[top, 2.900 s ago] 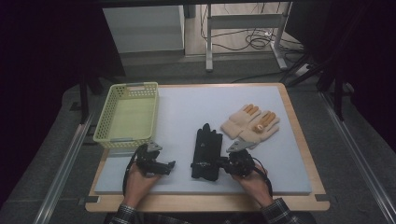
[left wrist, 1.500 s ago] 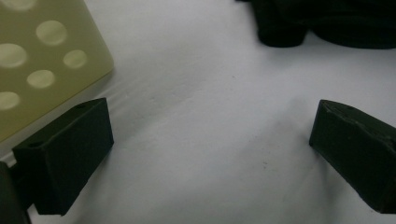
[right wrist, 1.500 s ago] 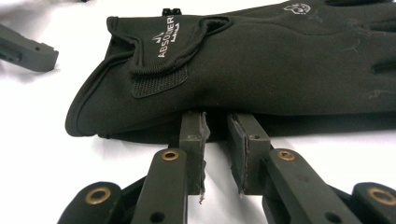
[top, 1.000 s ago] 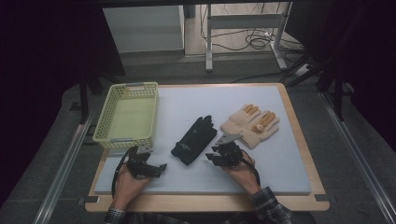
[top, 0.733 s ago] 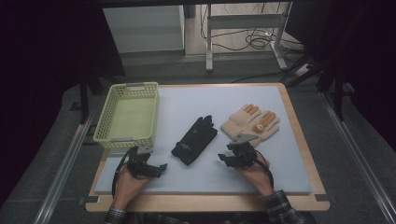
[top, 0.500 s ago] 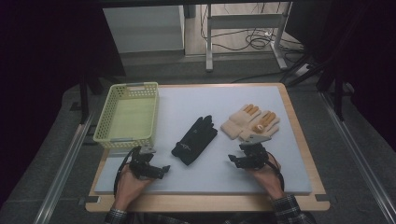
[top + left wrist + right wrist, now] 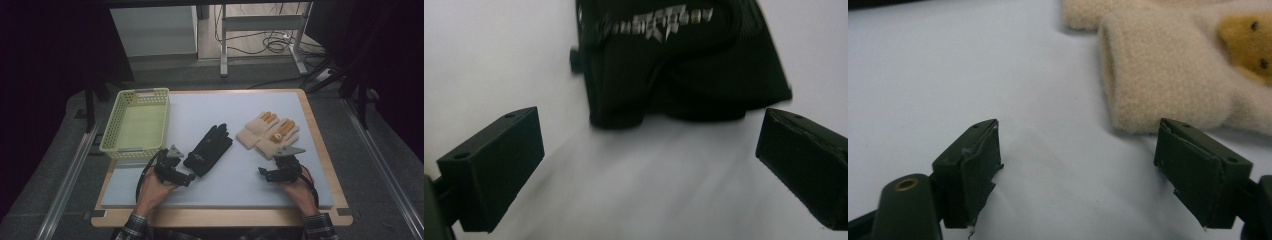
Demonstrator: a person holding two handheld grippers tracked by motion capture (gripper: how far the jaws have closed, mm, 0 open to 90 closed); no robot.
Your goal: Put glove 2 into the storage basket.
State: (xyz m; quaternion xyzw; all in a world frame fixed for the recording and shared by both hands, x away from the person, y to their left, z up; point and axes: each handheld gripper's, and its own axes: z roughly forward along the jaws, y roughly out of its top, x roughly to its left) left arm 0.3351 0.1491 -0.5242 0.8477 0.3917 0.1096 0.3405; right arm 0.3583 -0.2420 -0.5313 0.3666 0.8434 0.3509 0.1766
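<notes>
While black glove [image 7: 208,149] lies flat | left gripper [image 7: 181,176] agape | right gripper [image 7: 266,174] just spread, empty

The right gripper [image 7: 1078,175], its jaws just opened wide with nothing between, faces the cream glove [image 7: 1168,80] cuff.

Black glove [image 7: 209,149] flat, cream gloves [image 7: 267,133] near

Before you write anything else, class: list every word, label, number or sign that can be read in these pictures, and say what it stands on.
Black glove: a line of pale lettering or a logo near the cuff, too blurred to read in the left gripper view and too small in the high view.
Cream gloves: no text; orange patches with small dark dots.
Yellow basket: no label to be seen.
Nothing can be quoted as legible.
</notes>
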